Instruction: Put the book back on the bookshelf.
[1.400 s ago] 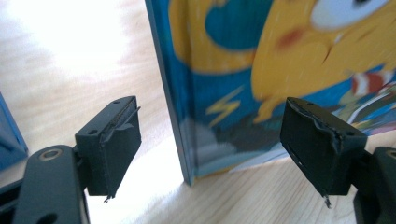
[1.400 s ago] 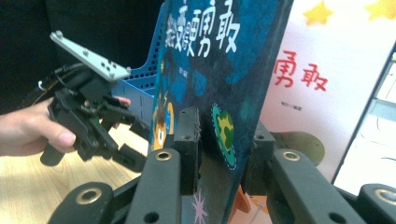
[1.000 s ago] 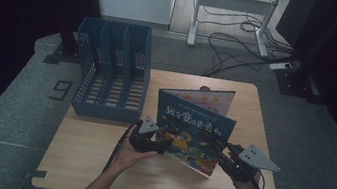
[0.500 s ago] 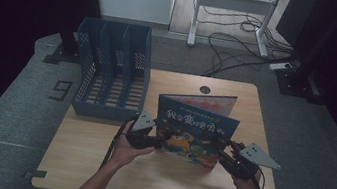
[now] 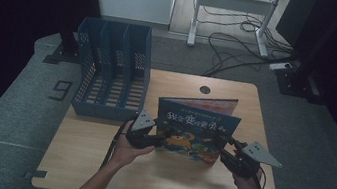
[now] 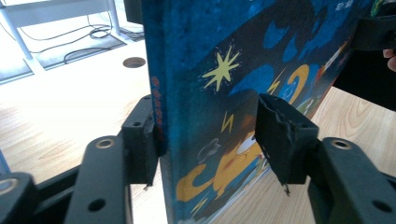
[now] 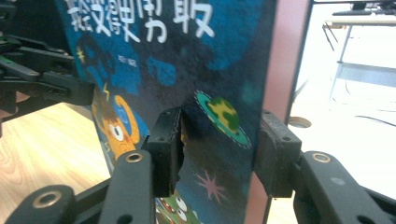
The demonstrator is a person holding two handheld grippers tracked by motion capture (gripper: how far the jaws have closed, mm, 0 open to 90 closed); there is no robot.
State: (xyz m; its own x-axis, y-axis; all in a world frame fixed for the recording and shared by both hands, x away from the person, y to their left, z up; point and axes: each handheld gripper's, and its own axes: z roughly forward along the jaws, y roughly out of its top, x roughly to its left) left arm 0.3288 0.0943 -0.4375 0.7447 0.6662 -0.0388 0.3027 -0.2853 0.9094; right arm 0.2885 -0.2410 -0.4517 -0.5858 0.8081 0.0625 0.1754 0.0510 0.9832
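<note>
A blue picture book (image 5: 197, 126) stands upright on the wooden table (image 5: 95, 164), slightly fanned open with its cover facing me. My left gripper (image 5: 157, 136) is at the book's lower left, at the spine. Its jaws have just been closing. One pad lies against the spine (image 6: 156, 116) and the other touches the front cover (image 6: 210, 93). My right gripper (image 5: 223, 148) straddles the book's open right edge (image 7: 187, 70). Its jaws have just been opening, and a small gap shows between the left pad (image 7: 166, 149) and the cover.
A blue slotted file rack (image 5: 111, 73) stands at the table's back left, close behind my left hand. A round cable hole (image 5: 204, 89) sits near the far edge. Bare tabletop lies in front of the book. Cables and a desk frame are on the floor beyond.
The book stands straighter and squarer to me than a second ago. My left hand has lifted slightly at the book's left edge. The right hand has stayed in place.
</note>
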